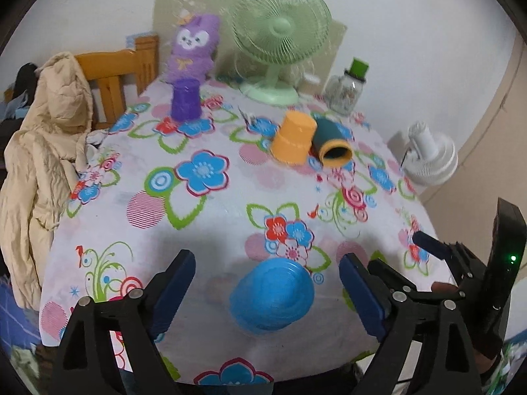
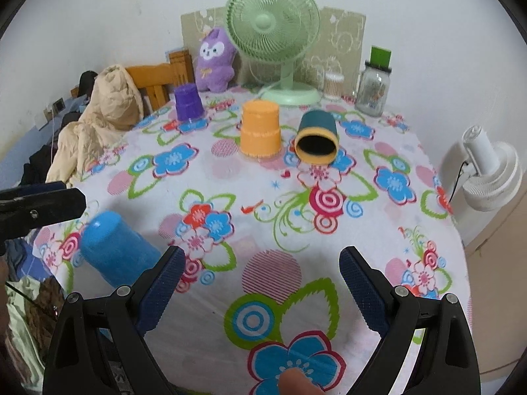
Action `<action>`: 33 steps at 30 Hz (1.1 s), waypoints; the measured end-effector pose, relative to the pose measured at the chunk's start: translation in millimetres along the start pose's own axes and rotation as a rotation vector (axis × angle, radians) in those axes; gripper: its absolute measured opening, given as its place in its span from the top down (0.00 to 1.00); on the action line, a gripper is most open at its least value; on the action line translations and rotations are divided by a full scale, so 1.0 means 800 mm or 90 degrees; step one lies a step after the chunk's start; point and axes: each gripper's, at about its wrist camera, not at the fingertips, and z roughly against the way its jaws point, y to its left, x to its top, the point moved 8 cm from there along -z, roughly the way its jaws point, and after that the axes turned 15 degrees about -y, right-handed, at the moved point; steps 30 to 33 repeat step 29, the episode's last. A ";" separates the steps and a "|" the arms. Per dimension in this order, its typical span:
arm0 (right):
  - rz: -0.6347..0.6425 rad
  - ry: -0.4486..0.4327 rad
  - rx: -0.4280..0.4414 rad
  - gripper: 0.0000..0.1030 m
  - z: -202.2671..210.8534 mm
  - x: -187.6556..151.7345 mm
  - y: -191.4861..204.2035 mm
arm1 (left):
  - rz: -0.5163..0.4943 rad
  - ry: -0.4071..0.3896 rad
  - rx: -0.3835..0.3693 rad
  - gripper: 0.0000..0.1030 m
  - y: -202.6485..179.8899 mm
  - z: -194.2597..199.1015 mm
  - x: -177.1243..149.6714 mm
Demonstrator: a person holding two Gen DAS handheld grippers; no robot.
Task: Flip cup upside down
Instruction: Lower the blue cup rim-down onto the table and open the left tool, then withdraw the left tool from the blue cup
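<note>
A blue cup (image 1: 271, 294) stands upside down near the table's front edge, between the fingers of my open left gripper (image 1: 266, 291), not touched. It also shows in the right wrist view (image 2: 115, 251), left of my open, empty right gripper (image 2: 262, 286). A teal cup with a yellow rim (image 2: 316, 140) lies on its side, mouth facing me, at mid table; it also shows in the left wrist view (image 1: 331, 143). An orange cup (image 2: 260, 130) and a purple cup (image 2: 188, 102) stand upside down.
A green fan (image 2: 273, 33), purple plush toy (image 2: 215, 59), glass jar (image 2: 374, 90) and small clear container (image 2: 333, 85) line the back of the flowered tablecloth (image 2: 296, 217). A beige jacket hangs on a wooden chair (image 2: 108, 112) at left. A white fan (image 2: 487, 171) stands at right.
</note>
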 end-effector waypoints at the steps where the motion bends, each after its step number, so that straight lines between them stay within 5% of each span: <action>1: 0.005 -0.007 -0.003 0.07 0.005 0.005 0.004 | 0.008 -0.010 -0.002 0.11 0.004 0.004 0.001; 12: 0.029 -0.051 -0.012 0.07 0.034 0.036 0.051 | 0.018 -0.084 0.007 0.10 0.032 0.042 0.012; 33: 0.047 -0.051 -0.020 0.07 0.045 0.036 0.075 | 0.029 -0.093 -0.015 0.10 0.041 0.054 0.005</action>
